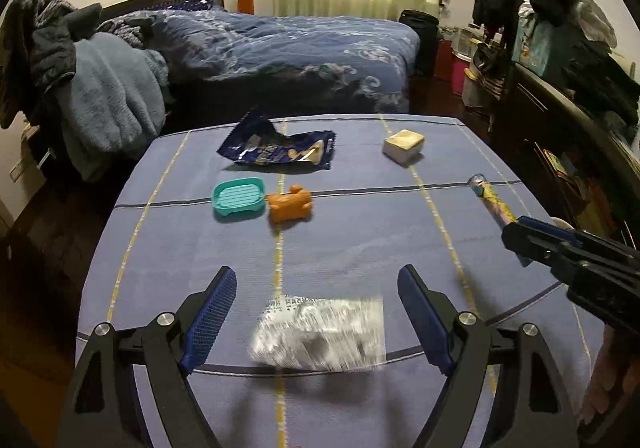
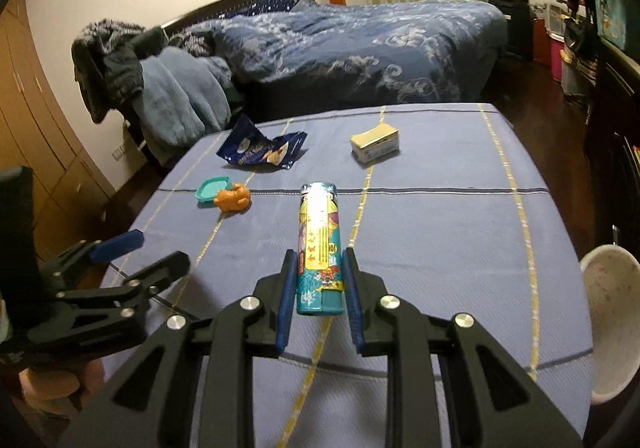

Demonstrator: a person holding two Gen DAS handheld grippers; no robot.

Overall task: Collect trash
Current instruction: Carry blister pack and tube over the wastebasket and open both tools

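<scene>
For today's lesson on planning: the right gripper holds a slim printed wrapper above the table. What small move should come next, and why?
Probably carry the slim printed wrapper rightward over the white bin and release. The right gripper is clamped on it, and the bin's open mouth sits just past the table edge. The left gripper is open, holding nothing.

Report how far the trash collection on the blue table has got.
Nothing visibly binned yet. In hand: the right gripper is shut on a teal snack tube, and the open left gripper straddles a silver wrapper without pressing it. Left: the torn blue snack bag. A white bin waits at the table's right edge.
</scene>
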